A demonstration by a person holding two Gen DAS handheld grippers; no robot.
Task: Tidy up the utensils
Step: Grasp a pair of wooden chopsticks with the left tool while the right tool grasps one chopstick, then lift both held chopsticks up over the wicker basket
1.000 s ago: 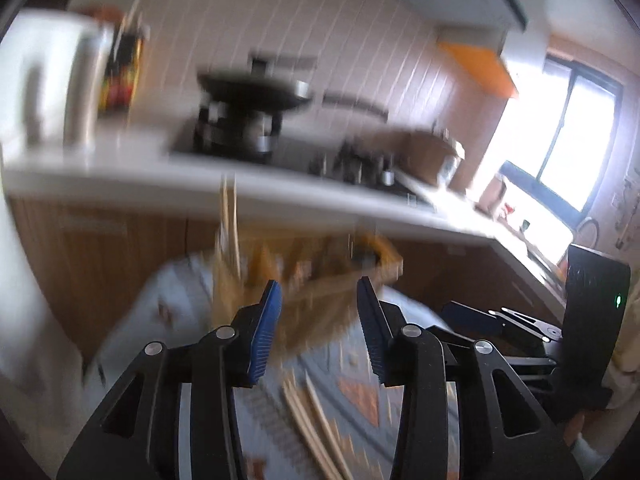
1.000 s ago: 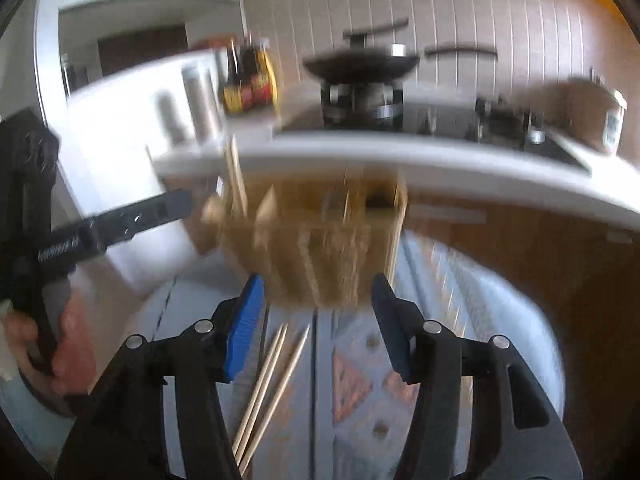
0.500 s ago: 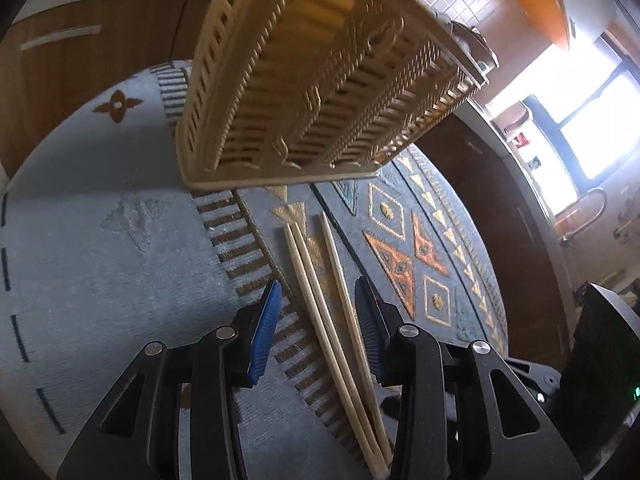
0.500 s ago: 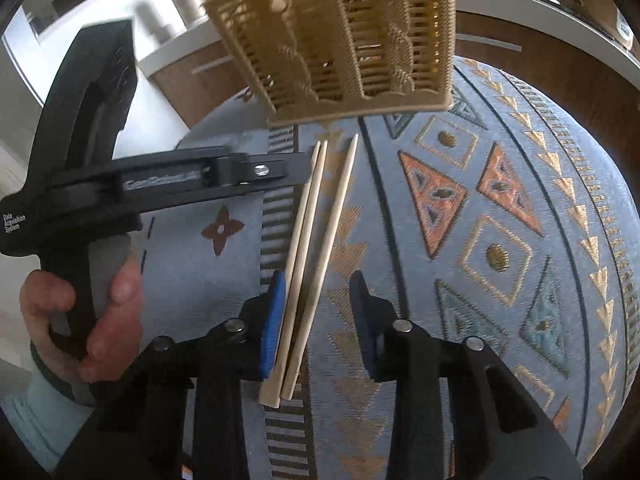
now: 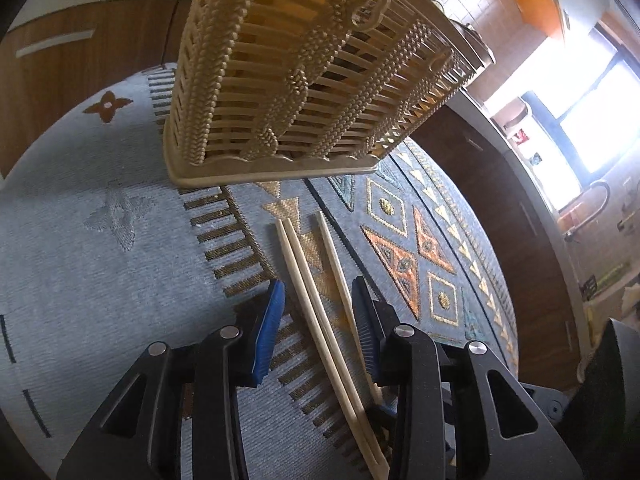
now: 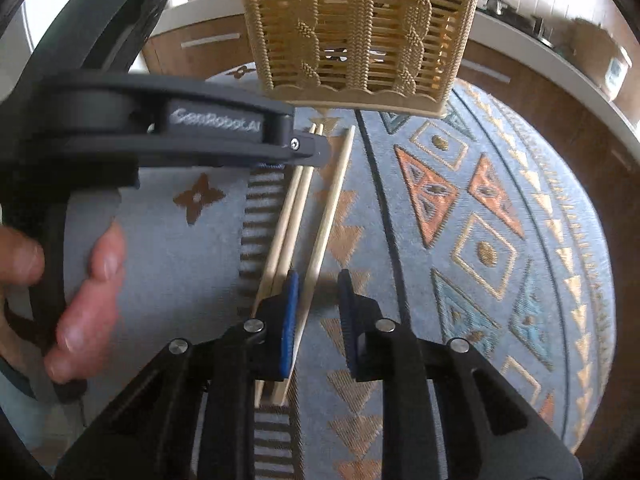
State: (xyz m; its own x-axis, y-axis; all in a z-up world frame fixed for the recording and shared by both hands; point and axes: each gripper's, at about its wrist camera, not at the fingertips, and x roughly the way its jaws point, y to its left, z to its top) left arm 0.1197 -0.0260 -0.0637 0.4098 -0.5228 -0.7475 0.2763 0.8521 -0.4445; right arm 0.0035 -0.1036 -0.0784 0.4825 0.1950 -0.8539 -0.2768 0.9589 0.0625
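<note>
Both claws swung down from the kitchen counter toward the chopsticks (image 5: 320, 312); the right claw (image 6: 316, 300) narrowed and dropped around one stick.

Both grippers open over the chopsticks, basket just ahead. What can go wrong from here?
1. The right gripper straddles the lone chopstick, with its left pad close beside the touching pair; closing may nudge or catch the pair.
2. The left gripper spans all three; they may splay when squeezed.
3. The basket could tip if struck.
</note>
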